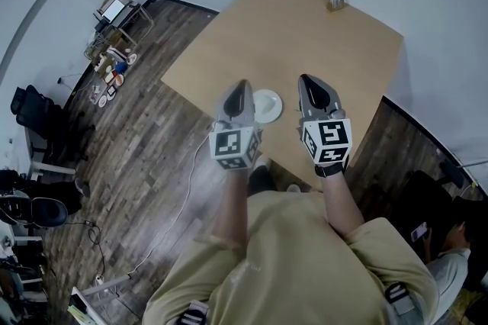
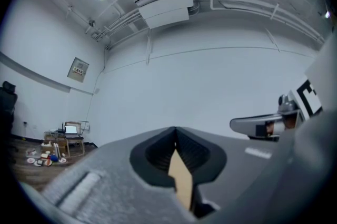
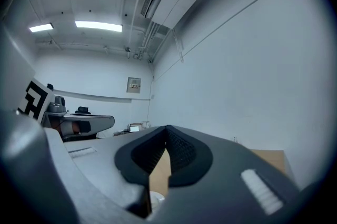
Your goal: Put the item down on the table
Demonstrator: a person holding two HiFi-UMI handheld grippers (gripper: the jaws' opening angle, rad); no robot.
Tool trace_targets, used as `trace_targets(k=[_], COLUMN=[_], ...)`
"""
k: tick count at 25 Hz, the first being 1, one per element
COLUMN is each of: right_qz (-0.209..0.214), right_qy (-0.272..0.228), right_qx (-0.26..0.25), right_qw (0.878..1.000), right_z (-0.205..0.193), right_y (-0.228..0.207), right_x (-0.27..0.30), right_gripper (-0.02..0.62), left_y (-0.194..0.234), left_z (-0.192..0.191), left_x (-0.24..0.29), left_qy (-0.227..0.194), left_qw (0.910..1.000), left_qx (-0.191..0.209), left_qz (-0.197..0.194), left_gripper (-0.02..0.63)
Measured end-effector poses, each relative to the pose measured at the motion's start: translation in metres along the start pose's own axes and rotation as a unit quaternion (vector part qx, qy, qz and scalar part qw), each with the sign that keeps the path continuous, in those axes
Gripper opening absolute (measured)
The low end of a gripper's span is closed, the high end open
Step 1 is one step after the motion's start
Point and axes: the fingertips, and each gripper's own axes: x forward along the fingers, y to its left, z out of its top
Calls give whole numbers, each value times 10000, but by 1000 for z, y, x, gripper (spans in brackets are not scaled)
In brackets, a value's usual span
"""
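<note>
A white round dish (image 1: 268,105) rests on the wooden table (image 1: 305,33) near its front edge. It lies between my two grippers in the head view. My left gripper (image 1: 242,85) hovers just left of the dish with its jaws shut and nothing between them. My right gripper (image 1: 305,79) hovers just right of it, also shut and empty. In the left gripper view the jaws (image 2: 175,132) meet at the tip, and the right gripper (image 2: 258,125) shows alongside. In the right gripper view the jaws (image 3: 167,132) are closed, and a sliver of the dish (image 3: 156,200) shows below them.
A small wooden holder (image 1: 336,3) stands at the table's far edge. Clutter and a laptop stand (image 1: 114,14) sit on the floor at the far left, with office chairs (image 1: 34,114) nearer. A seated person (image 1: 450,255) is at the lower right. A cable (image 1: 179,209) runs across the floor.
</note>
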Motion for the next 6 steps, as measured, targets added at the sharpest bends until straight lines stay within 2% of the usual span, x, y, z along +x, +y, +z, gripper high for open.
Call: trace_targets(k=[6], right_qz=[19], right_qy=[28], right_qx=[-26], right_qw=[10000], right_z=[-5], right_y=[-2], right_x=[-1], right_gripper=[6], left_y=[-3], left_z=[-6], left_x=[0], left_qy=[37], left_qw=[10000], left_qx=[-33], left_qz=[-15], left_gripper=[3])
